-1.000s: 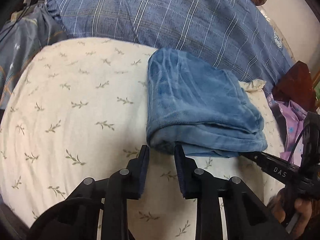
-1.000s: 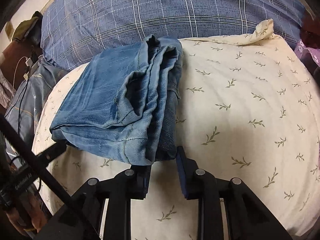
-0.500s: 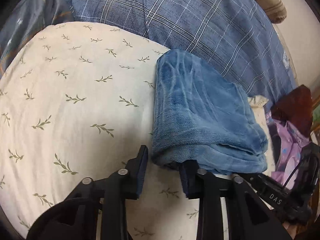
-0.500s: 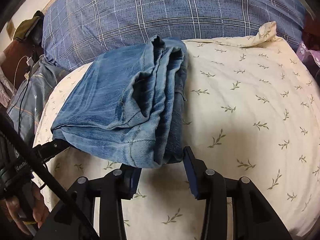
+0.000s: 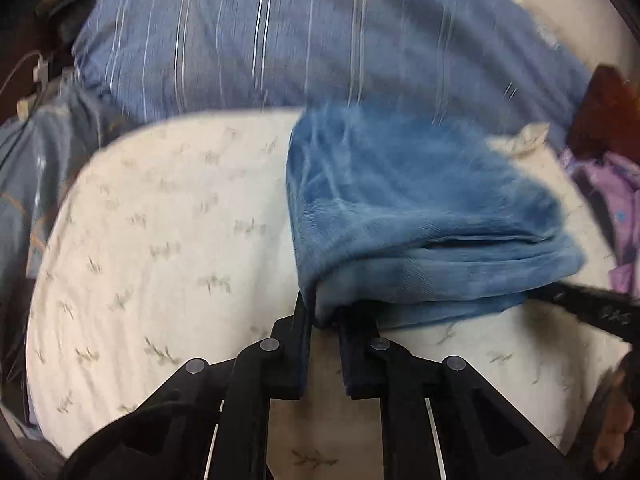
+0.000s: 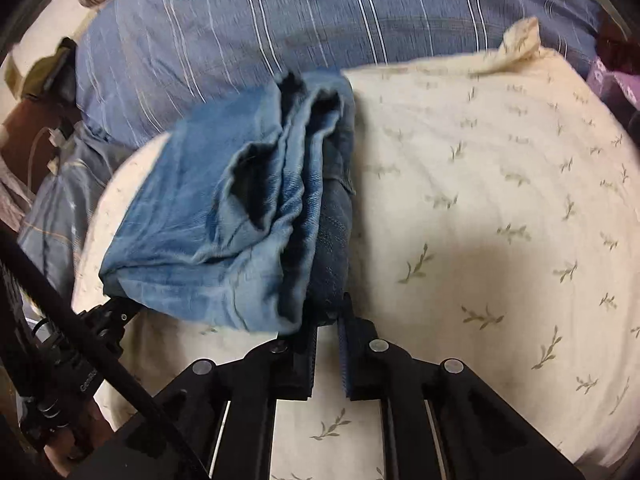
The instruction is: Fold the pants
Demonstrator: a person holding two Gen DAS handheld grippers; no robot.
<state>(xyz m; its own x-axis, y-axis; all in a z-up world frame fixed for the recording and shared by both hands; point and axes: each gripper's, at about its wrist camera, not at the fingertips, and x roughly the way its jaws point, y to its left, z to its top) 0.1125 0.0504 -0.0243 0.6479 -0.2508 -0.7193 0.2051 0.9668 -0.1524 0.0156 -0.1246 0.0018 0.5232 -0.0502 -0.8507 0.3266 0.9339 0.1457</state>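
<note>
**Grippers pinching near corners of folded jeans**

Left gripper [image 5: 325, 322]: jaws closing on the near left corner of the folded jeans [image 5: 420, 216], denim layers caught between the pads. Right gripper [image 6: 327, 322]: pressed together, clamped on the near right corner of the same jeans [image 6: 224, 216], where the dark inner layers and seams bunch up. Both pointing steeply down from the near side.

Jeans folded into a thick blue stack, near edge raised at the pinched corners, far end touching the blue plaid pillow [image 5: 320, 40]. Lying on a cream leaf-print cushion [image 6: 480, 200], toward its left half as seen from the right wrist. Purple cloth [image 5: 624, 208] off the cushion's right edge, dark wooden piece [image 5: 608, 108] just beyond it. White charger and cable [image 5: 40, 74] at far left. Left view blurred, fine detail unclear.
</note>
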